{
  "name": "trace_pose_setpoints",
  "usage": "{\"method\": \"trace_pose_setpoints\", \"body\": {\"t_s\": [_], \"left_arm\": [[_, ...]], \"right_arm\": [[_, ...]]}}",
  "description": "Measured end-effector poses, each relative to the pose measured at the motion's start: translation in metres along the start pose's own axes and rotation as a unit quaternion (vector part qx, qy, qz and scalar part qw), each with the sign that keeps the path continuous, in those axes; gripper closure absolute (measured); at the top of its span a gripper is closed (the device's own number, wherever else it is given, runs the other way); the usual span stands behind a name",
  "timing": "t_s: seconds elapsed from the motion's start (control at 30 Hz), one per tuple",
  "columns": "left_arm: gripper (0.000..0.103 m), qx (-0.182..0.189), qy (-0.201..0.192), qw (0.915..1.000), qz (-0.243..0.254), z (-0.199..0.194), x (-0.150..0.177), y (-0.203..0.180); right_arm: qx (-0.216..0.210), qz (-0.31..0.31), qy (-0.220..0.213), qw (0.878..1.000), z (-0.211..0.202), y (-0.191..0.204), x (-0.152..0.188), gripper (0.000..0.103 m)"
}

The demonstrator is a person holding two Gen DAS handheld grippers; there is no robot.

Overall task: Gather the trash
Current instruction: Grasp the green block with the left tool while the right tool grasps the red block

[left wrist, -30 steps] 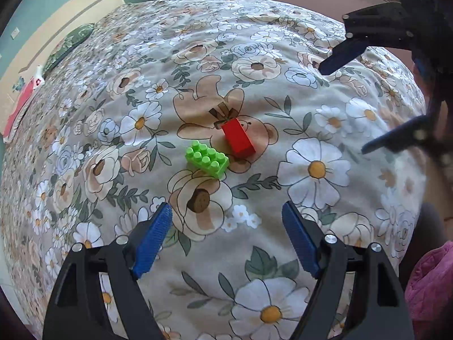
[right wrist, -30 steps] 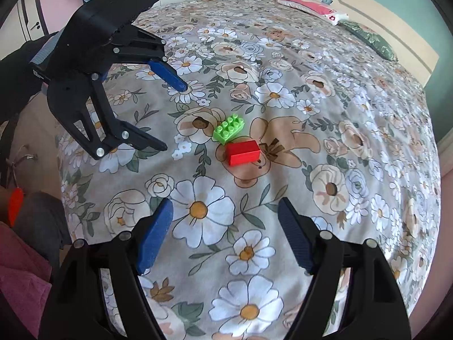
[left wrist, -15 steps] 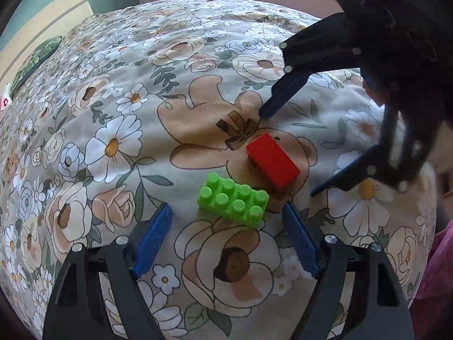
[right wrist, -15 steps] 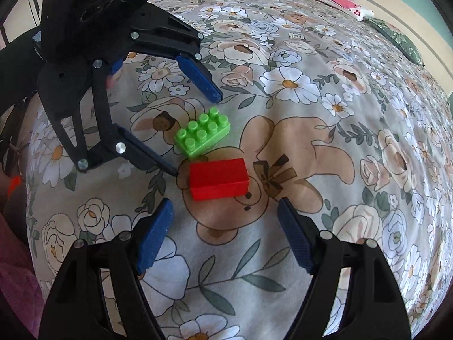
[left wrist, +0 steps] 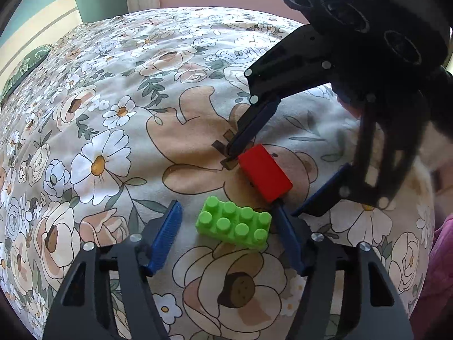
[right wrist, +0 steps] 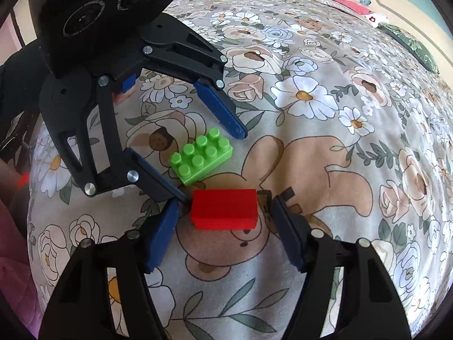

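Observation:
A green studded brick [left wrist: 234,226] and a red smooth brick [left wrist: 265,173] lie side by side on the flowered bedspread [left wrist: 113,130]. My left gripper [left wrist: 228,209] is open, with a finger on each side of the green brick and not touching it. My right gripper [right wrist: 225,202] is open, with a finger on each side of the red brick [right wrist: 224,213]. In the right wrist view the green brick [right wrist: 201,156] lies between the left gripper's blue fingers [right wrist: 220,110]. In the left wrist view the right gripper [left wrist: 263,181] straddles the red brick.
The bed stretches far back to a cream headboard [right wrist: 407,8], with a pink pillow [right wrist: 345,2] and a green one [right wrist: 416,48]. The bed's near edge and pink clothing [left wrist: 436,272] are close at the right of the left wrist view.
Both grippers have moved forward and down onto the bed. The green brick now lies between the left fingers and the red brick between the right fingers. Neither brick has moved.

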State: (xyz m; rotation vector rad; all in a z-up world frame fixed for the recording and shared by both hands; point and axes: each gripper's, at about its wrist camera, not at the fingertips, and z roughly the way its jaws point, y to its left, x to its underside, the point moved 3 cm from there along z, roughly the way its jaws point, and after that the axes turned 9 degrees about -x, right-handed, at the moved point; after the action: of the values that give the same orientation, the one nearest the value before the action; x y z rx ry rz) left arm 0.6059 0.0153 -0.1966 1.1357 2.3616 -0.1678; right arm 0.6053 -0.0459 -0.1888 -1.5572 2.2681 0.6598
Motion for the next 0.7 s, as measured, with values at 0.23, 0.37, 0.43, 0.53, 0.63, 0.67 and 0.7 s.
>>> {"method": "trace_pose_setpoints", "body": {"t_s": [0.23, 0.37, 0.43, 0.53, 0.63, 0.67, 0.7], "left_arm": [[0.055, -0.008, 0.001, 0.9996, -0.026, 0.001, 0.003, 0.006], [0.055, -0.016, -0.001, 0.9991, -0.041, -0.005, 0.009, 0.005], [0.055, -0.024, -0.001, 0.9982, -0.055, -0.009, 0.013, 0.006], [0.055, -0.046, 0.003, 0.9952, -0.086, -0.013, 0.017, 0.007], [0.055, -0.076, 0.006, 0.9913, -0.107, -0.019, 0.020, 0.005], [0.055, -0.086, 0.006, 0.9895, -0.116, -0.022, 0.020, 0.005], [0.055, -0.093, 0.008, 0.9878, -0.125, -0.024, 0.020, 0.004]], "right_arm": [[-0.004, 0.020, -0.018, 1.000, -0.004, -0.009, 0.002, 0.059], [0.006, 0.031, -0.031, 0.999, -0.007, -0.011, 0.007, 0.059], [0.011, 0.040, -0.037, 0.998, -0.009, -0.011, 0.009, 0.059], [0.023, 0.050, -0.045, 0.997, -0.013, -0.009, 0.012, 0.059], [0.036, 0.062, -0.051, 0.996, -0.020, -0.008, 0.014, 0.059], [0.041, 0.066, -0.053, 0.996, -0.023, -0.007, 0.014, 0.059], [0.046, 0.070, -0.055, 0.995, -0.027, -0.006, 0.015, 0.059]]}}
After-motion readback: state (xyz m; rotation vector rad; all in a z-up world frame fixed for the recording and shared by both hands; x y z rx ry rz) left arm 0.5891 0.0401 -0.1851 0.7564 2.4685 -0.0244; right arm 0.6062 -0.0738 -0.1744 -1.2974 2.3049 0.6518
